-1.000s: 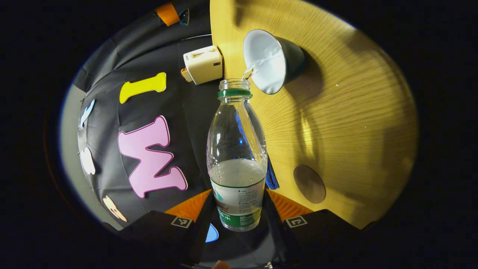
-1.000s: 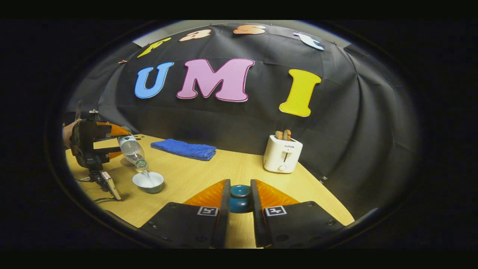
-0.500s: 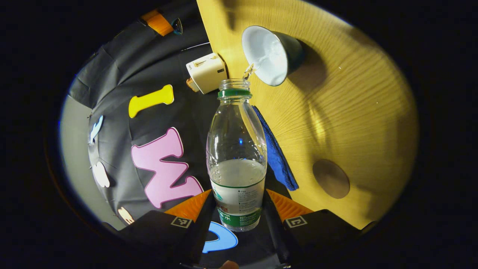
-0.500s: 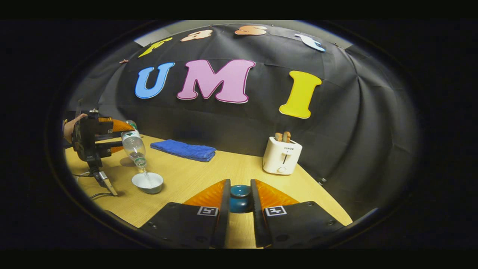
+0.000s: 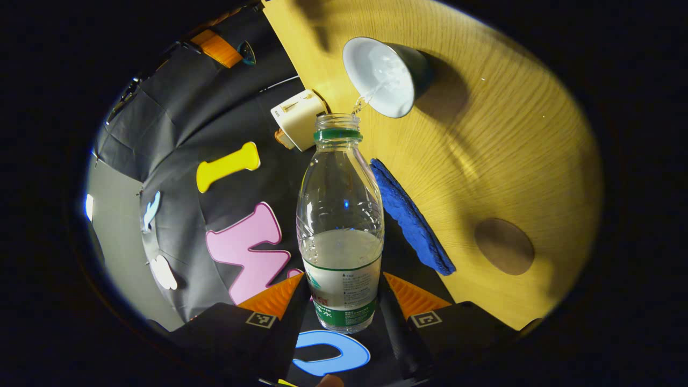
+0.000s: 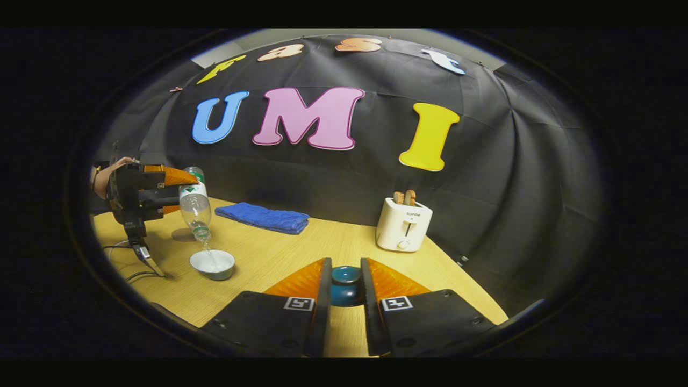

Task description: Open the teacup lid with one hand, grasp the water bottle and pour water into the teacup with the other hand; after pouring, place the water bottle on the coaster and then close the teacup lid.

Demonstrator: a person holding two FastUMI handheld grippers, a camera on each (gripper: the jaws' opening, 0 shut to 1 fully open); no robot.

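right gripper: jaws clamp lid | left gripper: tipped water bottle above teacup

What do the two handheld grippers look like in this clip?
Each gripper, left gripper and right gripper, has a black body carrying square black-and-white markers near its two fingers. In the right gripper view, cables trail from the left gripper onto the table.

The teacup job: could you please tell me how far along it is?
Done: the dark blue teacup lid is off, held between the right gripper fingers. In hand: the left gripper tips the clear plastic water bottle, pouring into the white-lined teacup. Left: bottle onto the round brown coaster, then lid back on.
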